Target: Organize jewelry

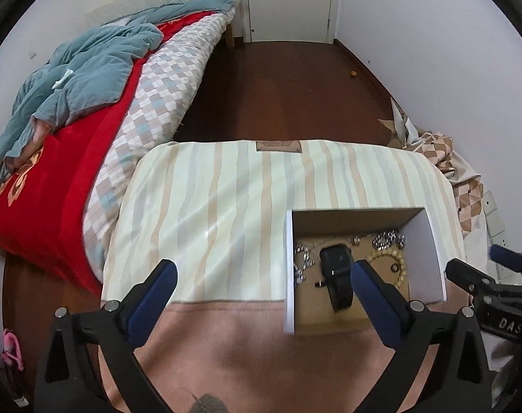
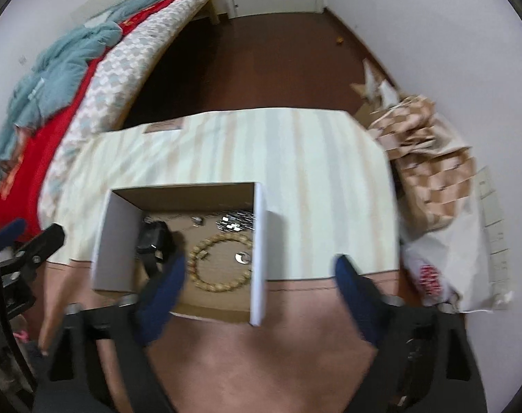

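Jewelry gathered in the open box (image 1: 429, 251) — both tongs empty.

Inside, on the cardboard floor: black watch (image 1: 335, 272) at left, bead bracelet (image 2: 219, 265) in the middle, small ring (image 2: 242, 258) beside it, silver chains (image 2: 237, 222) at the far wall. Left tongs (image 1: 261, 277) and right tongs (image 2: 261, 268) spread wide, gripping nothing. Likely near done — sorting inside perhaps left.

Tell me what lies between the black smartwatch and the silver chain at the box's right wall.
The beige bead bracelet lies between the black smartwatch and the silver chain, with a small ring inside its loop; the left wrist view shows it.
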Motion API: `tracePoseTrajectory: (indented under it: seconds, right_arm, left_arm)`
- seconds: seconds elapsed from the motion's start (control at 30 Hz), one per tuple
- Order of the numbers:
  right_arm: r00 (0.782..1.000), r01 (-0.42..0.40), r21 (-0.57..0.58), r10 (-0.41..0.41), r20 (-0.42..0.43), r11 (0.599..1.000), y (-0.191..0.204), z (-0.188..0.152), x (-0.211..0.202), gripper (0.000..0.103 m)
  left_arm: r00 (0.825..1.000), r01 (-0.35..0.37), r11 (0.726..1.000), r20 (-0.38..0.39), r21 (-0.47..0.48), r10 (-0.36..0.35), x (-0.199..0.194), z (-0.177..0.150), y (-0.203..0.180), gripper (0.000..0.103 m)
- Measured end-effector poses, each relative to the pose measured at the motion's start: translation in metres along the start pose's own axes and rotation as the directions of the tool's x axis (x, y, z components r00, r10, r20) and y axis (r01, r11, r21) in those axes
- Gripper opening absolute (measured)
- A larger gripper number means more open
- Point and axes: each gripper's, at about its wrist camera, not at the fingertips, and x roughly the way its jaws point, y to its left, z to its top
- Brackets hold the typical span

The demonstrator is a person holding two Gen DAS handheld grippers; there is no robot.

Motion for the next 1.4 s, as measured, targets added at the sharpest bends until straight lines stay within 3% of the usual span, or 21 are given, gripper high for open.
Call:
tracePoseTrajectory:
  seconds: [0.2, 0.57, 1.0, 1.4]
  right_arm:
    - [0.995, 0.096, -0.023, -0.095, 0.027, 0.995, 0.011, -0.024, -0.026, 0.102]
    - [0.981, 0.110, 0.003, -0.109, 0.159, 0.994, 0.017, -0.064, -0.128, 0.103]
    - [0.940, 0.091, -0.012, -0.082, 0.333, 0.996, 0.035, -0.118, -0.268, 0.103]
    - [0.907, 0.104, -0.024, -0.084, 0.414, 0.994, 0.046, -0.142, -0.337, 0.103]
  left_arm:
    - [1.000, -0.019, 1.000, 0.013, 0.003, 0.019, -0.026, -0.023, -0.005, 0.103]
    - [0.990, -0.017, 1.000, 0.141, -0.013, 0.019, -0.130, -0.050, -0.008, 0.103]
    - [0.968, -0.009, 0.999, 0.248, -0.042, 0.020, -0.242, -0.078, 0.005, 0.103]
    - [0.968, 0.011, 0.999, 0.251, -0.046, 0.001, -0.279, -0.095, 0.007, 0.103]
